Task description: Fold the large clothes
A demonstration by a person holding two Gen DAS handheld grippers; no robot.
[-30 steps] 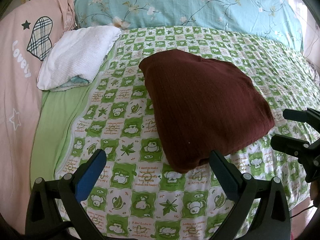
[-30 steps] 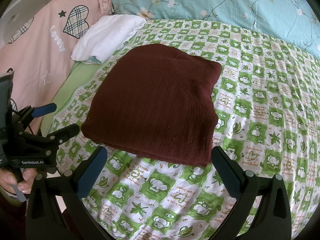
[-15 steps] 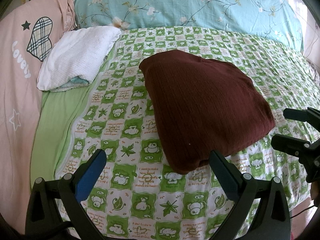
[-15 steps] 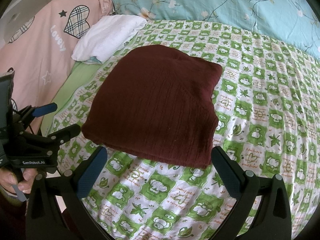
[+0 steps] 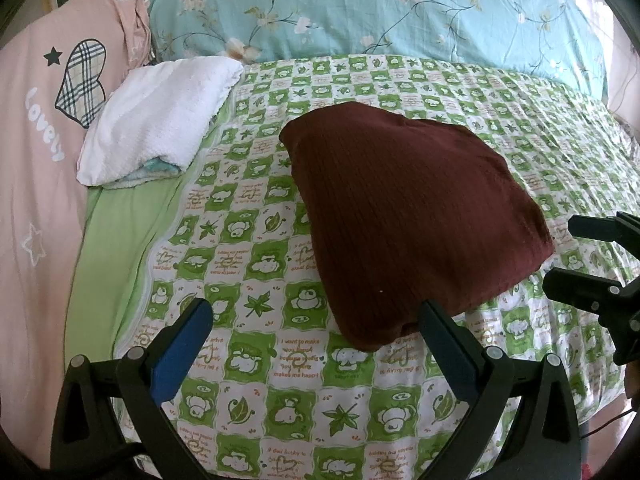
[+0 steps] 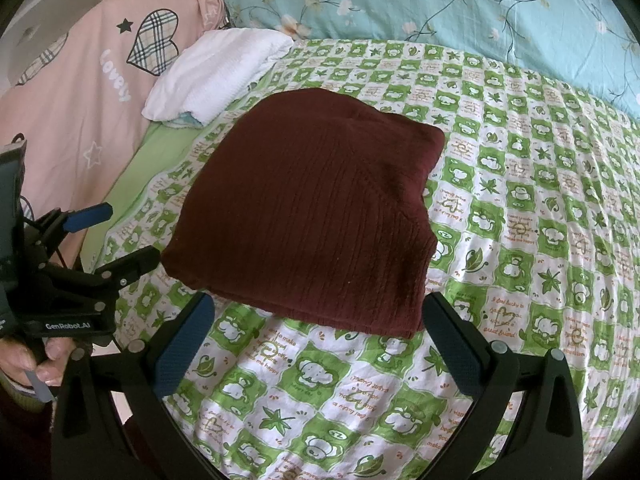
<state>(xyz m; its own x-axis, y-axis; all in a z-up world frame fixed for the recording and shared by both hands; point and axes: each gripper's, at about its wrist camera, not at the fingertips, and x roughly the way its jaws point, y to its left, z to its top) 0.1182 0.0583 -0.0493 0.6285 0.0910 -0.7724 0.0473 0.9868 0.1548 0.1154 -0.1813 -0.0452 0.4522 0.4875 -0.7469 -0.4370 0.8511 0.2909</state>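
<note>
Maroon ribbed knit, the folded garment (image 5: pixel 404 216) lies as a compact, roughly square bundle near the middle of the green-and-white patterned sheet (image 5: pixel 256 264) on the bed, with its folded edges toward the cameras. Both grippers are held above the near edge of the bed, pointing forward across it toward the far pillows. The left gripper (image 5: pixel 316 332) has its jaws spread wide and empty; its right finger sits just in front of the bundle's near corner without gripping it. The right gripper (image 6: pixel 316 328) is likewise fully spread and holds nothing, its two fingers framing the bundle's near edge from just short of it. In the right wrist view the left gripper appears at the left side, gripped from below by a hand (image 6: pixel 36 364) whose fingers wrap its handle. A white folded towel (image 5: pixel 160 116) rests beyond the garment to the left, well apart from it, beside a pink quilt (image 5: pixel 36 168). A blue floral pillow (image 5: pixel 380 8) spans the far end.
</note>
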